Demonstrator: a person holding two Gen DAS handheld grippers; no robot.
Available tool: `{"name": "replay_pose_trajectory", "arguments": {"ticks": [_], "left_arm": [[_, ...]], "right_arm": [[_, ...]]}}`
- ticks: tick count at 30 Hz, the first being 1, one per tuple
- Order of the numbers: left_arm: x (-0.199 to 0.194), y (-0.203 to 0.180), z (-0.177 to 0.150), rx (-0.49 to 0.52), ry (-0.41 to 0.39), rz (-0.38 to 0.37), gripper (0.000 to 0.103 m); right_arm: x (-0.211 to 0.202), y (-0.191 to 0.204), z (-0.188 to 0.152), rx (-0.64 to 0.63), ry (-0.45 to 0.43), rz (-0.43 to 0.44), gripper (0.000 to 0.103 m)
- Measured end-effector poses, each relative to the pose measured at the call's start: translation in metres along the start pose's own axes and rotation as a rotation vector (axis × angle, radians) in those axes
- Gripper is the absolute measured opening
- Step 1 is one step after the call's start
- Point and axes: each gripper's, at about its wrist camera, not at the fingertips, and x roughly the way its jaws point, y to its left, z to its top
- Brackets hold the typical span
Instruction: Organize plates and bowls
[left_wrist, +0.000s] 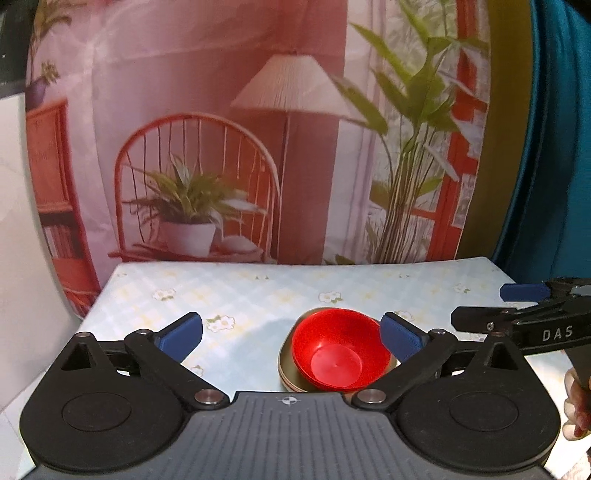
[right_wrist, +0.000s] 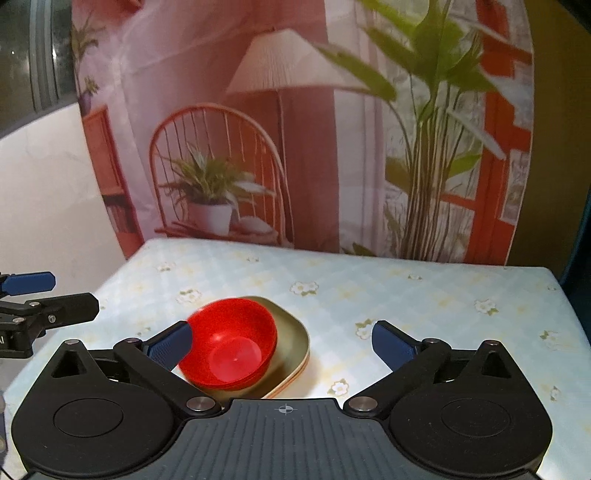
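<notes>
A red bowl (left_wrist: 338, 352) sits inside a stack of olive plates (left_wrist: 286, 365) on the table with the floral cloth (left_wrist: 240, 291). My left gripper (left_wrist: 291, 336) is open and empty, above the table, with the bowl close to its right finger. The right wrist view shows the same red bowl (right_wrist: 231, 350) on the plates (right_wrist: 293, 341), near the left finger of my right gripper (right_wrist: 282, 341), which is open and empty. The right gripper also shows at the right edge of the left wrist view (left_wrist: 491, 306), and the left gripper at the left edge of the right wrist view (right_wrist: 72, 293).
A printed backdrop (left_wrist: 258, 129) with a chair, lamp and plants hangs right behind the table's far edge. A teal cloth (left_wrist: 554, 147) hangs at the right. A white wall (right_wrist: 44, 192) is at the left.
</notes>
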Motion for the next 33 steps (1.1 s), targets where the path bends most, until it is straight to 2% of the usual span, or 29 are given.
{"name": "replay_pose_trajectory", "arguments": {"ticks": [6,13,23,27,33], "left_arm": [[-0.037,-0.006,-0.003,0.029,-0.044,0.051,0.103],[-0.082,-0.011,-0.009,0.021,-0.113,0.09,0.103],[-0.136,-0.022,-0.011,0.033,-0.201,0.113,0.103],[-0.15,-0.02,-0.011,0.007,-0.215,0.117,0.103],[-0.159,-0.016,-0.012,-0.01,-0.19,0.137,0.103]], "right_arm": [[-0.044,0.008,-0.003,-0.001,-0.066,0.001,0.103],[-0.091,0.024,-0.013,-0.028,-0.127,-0.047,0.103],[-0.148,0.042,-0.019,-0.037,-0.187,-0.051,0.103],[-0.165,0.048,-0.019,-0.036,-0.216,-0.061,0.103],[-0.182,0.055,-0.02,-0.029,-0.239,-0.058,0.103]]}}
